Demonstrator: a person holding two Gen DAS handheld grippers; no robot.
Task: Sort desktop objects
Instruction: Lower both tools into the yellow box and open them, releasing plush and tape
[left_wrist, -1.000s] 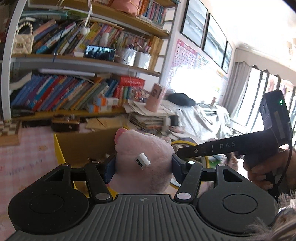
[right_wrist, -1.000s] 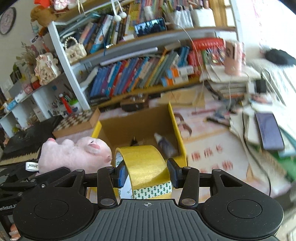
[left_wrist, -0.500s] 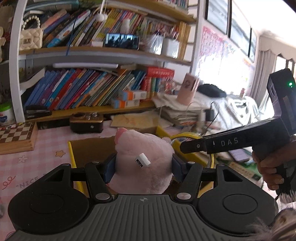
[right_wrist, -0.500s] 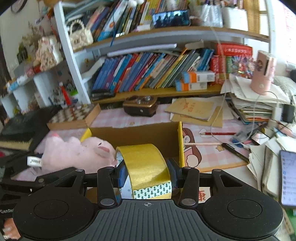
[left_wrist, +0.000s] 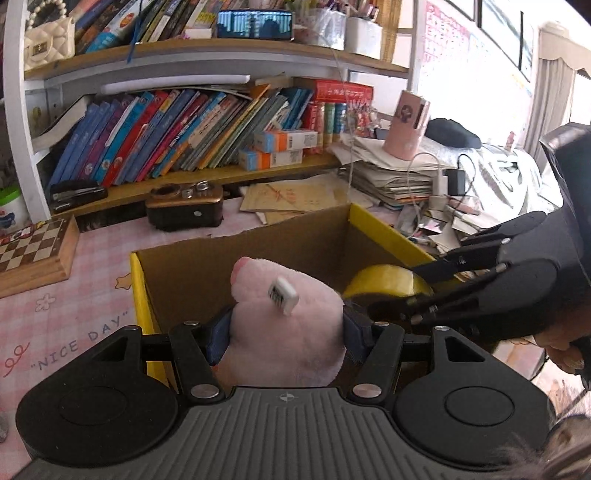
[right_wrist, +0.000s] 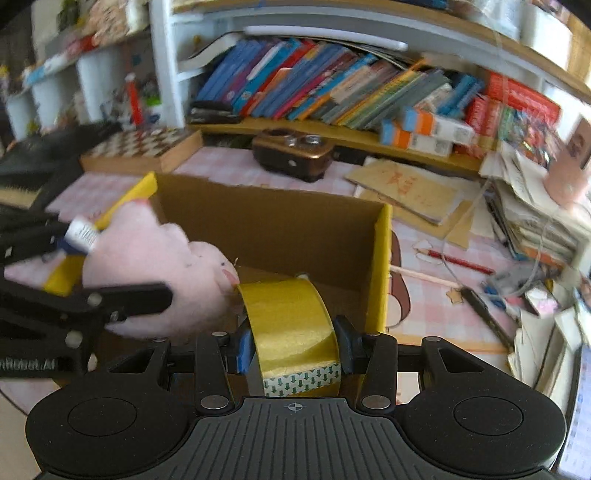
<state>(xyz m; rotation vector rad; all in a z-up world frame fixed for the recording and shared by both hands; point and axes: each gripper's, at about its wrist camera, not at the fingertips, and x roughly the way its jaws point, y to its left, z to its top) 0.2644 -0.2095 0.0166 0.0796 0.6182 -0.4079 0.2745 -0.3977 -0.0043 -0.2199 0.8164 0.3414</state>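
Two loads over the box (left_wrist: 251, 254), frame centre: left gripper (left_wrist: 284, 332) clamps the plush (left_wrist: 284, 332); right gripper (right_wrist: 293, 341), jaws just tightened, pinches the tape (right_wrist: 291, 325), likely for dropping in.

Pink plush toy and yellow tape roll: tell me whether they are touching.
Touching. The right wrist view shows the plush toy snout pressed against the tape roll edge, no gap visible.

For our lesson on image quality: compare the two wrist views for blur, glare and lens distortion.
Left wrist view: sharp; window glare washes out the right side; the bookshelf bows from fisheye distortion. Right wrist view: motion-blurred, most on the books and paper pile; the yellow tape roll stays clear.
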